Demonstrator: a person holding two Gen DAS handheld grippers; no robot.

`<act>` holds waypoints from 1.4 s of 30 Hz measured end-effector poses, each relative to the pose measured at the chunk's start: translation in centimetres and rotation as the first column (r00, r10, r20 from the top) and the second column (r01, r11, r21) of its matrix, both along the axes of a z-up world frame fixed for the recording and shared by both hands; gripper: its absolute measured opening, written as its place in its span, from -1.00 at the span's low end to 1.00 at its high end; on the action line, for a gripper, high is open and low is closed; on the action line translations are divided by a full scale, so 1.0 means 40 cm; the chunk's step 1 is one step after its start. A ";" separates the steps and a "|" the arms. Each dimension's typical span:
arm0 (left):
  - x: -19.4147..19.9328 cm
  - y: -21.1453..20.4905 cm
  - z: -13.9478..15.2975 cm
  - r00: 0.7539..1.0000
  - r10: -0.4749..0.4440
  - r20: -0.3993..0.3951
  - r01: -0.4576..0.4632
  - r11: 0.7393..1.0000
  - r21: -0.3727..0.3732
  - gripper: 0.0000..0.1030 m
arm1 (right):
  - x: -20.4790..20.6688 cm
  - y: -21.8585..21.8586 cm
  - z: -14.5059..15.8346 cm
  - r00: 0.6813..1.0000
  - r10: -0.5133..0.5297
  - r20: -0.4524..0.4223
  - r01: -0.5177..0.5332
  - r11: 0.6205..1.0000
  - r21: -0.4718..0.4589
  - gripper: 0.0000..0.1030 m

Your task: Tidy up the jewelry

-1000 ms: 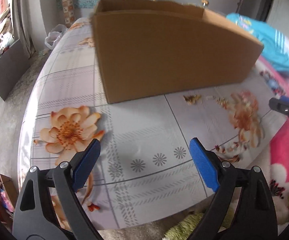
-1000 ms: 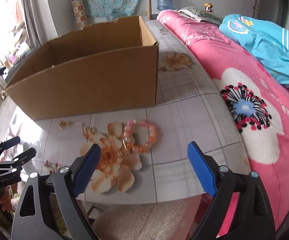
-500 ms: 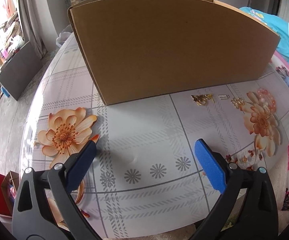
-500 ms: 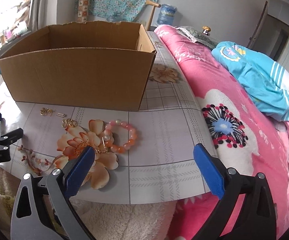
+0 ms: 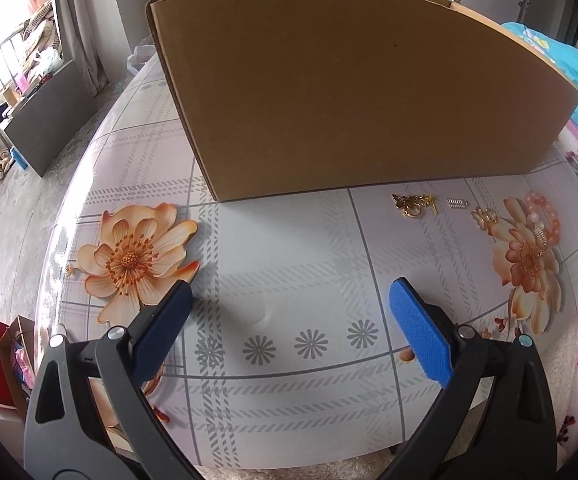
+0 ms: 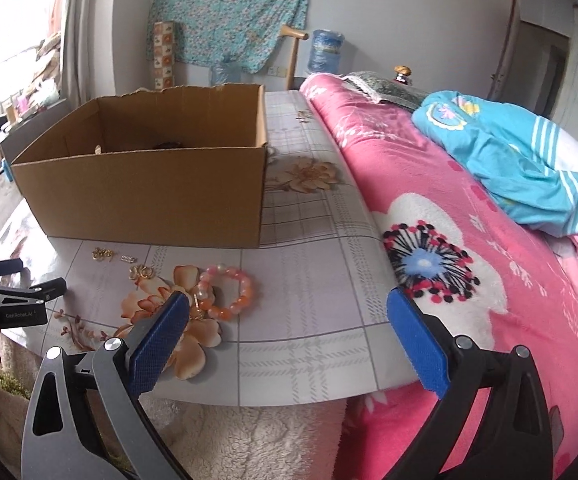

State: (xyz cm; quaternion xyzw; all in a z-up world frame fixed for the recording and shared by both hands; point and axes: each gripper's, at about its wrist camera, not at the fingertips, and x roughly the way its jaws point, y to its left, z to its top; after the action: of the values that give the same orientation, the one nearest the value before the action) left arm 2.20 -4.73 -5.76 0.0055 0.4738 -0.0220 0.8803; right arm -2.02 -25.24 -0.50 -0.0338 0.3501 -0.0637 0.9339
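Cardboard box [image 6: 145,196] stands on the flowered tabletop [image 5: 289,264]; its near wall hides most of the inside, where only a dark, unclear shape shows. Before it lie a pink bead bracelet [image 6: 229,290], gold earrings [image 6: 142,272], a gold brooch [image 5: 411,203] and a tiny clasp [image 5: 457,203], too small to read. Left gripper [image 5: 289,320] and right gripper [image 6: 287,332] have just been opening; both gape empty.

Matt brown cardboard box [image 6: 145,196]; glossy floral plastic surface [image 5: 289,248]; shiny gold-metal earrings [image 5: 413,204]; smooth glassy bead bracelet [image 6: 229,292]; fluffy pink blanket [image 6: 469,240].
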 end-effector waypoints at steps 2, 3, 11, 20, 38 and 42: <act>-0.007 0.006 0.000 1.000 -0.007 0.007 0.007 1.000 0.000 0.86 | -0.016 -0.012 0.007 1.000 -0.015 0.026 0.015 0.999 0.030 0.87; -0.013 0.009 -0.001 1.000 -0.009 0.014 0.009 1.000 0.000 0.86 | -0.027 -0.018 0.013 0.999 -0.022 0.042 0.020 0.998 0.052 0.87; -0.035 -0.007 0.004 0.998 -0.060 0.026 0.060 0.998 0.003 0.86 | -0.083 -0.036 0.005 0.993 -0.099 0.060 0.093 0.991 0.095 0.87; -0.016 -0.002 0.011 0.982 -0.188 -0.030 0.188 0.982 -0.001 0.86 | -0.074 -0.056 0.012 0.983 -0.179 0.047 0.169 0.970 0.173 0.87; 0.016 0.015 0.019 0.972 -0.233 -0.033 0.231 0.972 -0.039 0.87 | -0.028 -0.004 0.001 0.990 -0.139 0.014 0.135 0.980 0.147 0.87; 0.031 0.030 0.016 0.971 -0.238 -0.038 0.236 0.971 -0.045 0.87 | -0.027 -0.019 -0.005 0.988 -0.151 0.012 0.147 0.976 0.161 0.87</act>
State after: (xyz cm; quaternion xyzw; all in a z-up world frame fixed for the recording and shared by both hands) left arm 3.44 -3.54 -5.14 0.0440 0.4881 -0.1366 0.8609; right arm -3.12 -26.00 -0.72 0.0681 0.3444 -0.1056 0.9304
